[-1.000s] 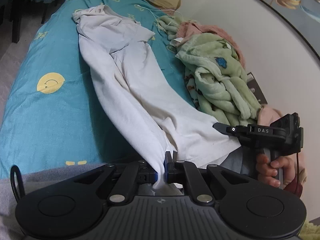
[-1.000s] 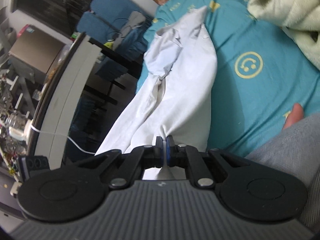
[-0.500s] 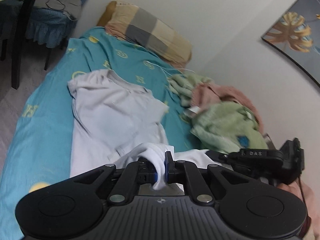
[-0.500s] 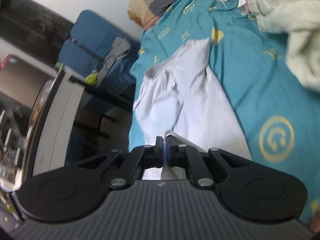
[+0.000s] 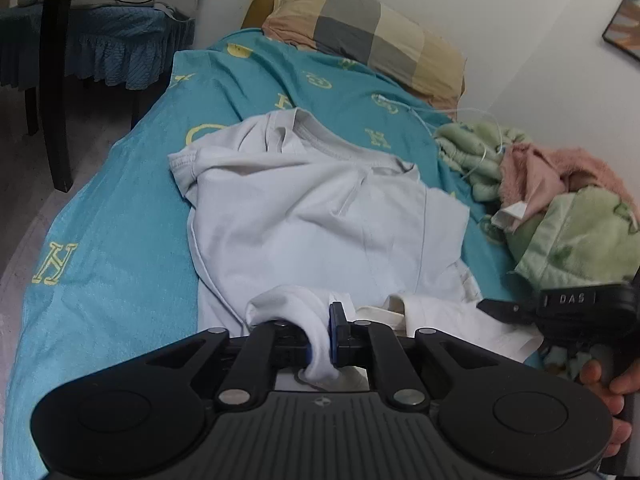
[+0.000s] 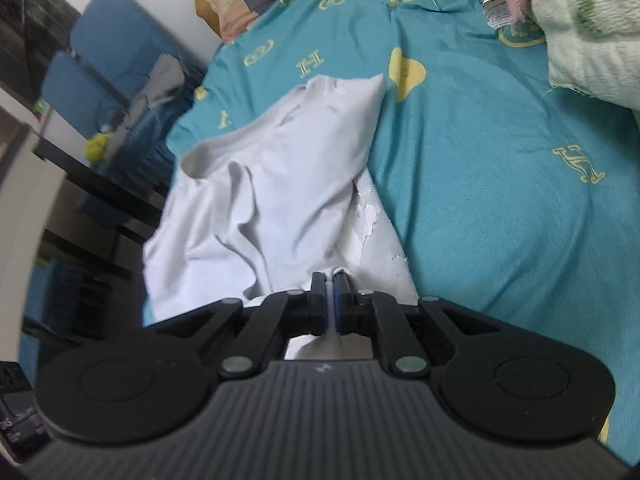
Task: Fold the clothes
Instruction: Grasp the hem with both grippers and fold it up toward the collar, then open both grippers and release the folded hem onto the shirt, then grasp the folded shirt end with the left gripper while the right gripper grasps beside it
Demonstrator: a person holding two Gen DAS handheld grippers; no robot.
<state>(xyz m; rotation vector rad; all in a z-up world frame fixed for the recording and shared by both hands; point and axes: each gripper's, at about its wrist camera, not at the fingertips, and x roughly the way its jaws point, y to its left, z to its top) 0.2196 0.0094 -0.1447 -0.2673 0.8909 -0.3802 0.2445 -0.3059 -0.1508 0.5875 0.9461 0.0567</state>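
Note:
A white T-shirt (image 5: 320, 216) lies on the teal bedspread (image 5: 112, 248), collar toward the pillow, its lower part doubled over toward the collar. My left gripper (image 5: 324, 336) is shut on a bunched fold of its hem. My right gripper (image 6: 330, 300) is shut on another part of the hem; the shirt (image 6: 272, 184) stretches away from it. The right gripper also shows at the right edge of the left wrist view (image 5: 500, 306), beside the shirt's hem.
A heap of green and pink blankets (image 5: 560, 208) lies along the wall on the right, with a white cable over it. A checked pillow (image 5: 368, 40) sits at the bed's head. A blue-covered chair (image 5: 96, 20) and dark table legs stand left of the bed.
Both grippers have carried the hem forward toward the collar, so the stretched-out shirt now lies doubled over itself. Both stay shut on the cloth.

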